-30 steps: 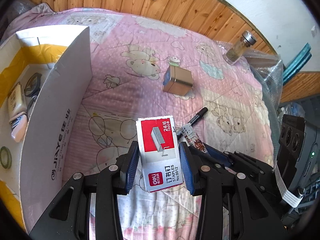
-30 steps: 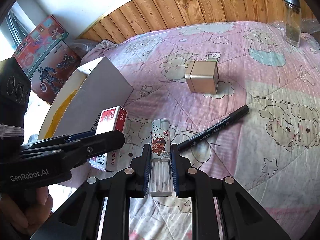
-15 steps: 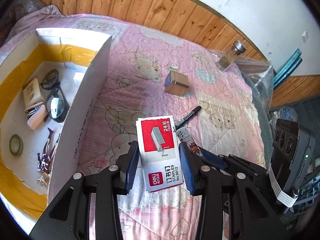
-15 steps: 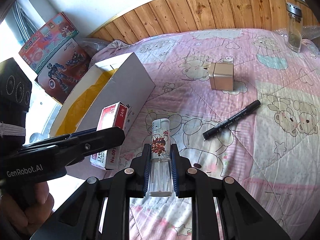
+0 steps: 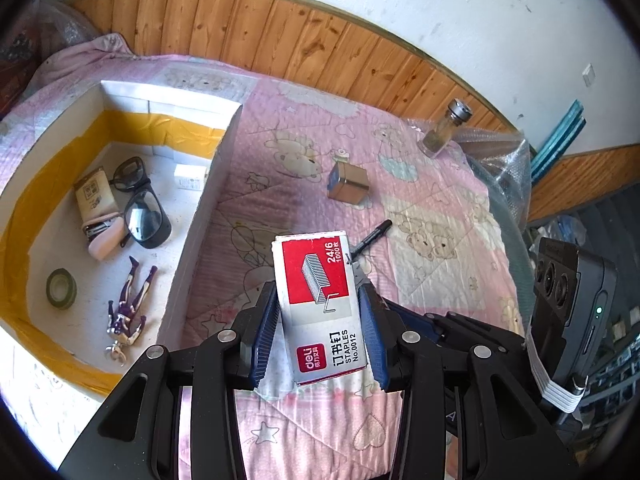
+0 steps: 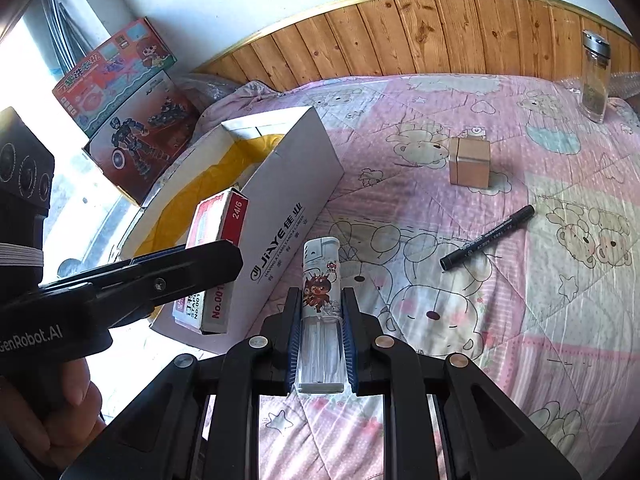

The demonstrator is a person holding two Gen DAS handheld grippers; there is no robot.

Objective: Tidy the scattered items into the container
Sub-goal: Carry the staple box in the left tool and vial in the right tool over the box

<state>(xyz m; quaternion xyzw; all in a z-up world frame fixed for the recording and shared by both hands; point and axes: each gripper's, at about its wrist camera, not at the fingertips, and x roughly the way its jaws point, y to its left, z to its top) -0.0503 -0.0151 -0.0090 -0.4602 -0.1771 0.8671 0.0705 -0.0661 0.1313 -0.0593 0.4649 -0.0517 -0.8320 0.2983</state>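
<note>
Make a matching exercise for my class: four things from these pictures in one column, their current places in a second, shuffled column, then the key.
Things:
1. staple box
2. lighter
3. black marker
4. sunglasses

Places:
A. lying loose on the pink quilt
B. inside the white box
C. clamped in the right gripper
D. clamped in the left gripper

Pairs: 1-D, 2-C, 3-A, 4-B

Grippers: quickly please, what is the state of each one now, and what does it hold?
Left gripper: shut on the staple box.
Right gripper: shut on the lighter.
</note>
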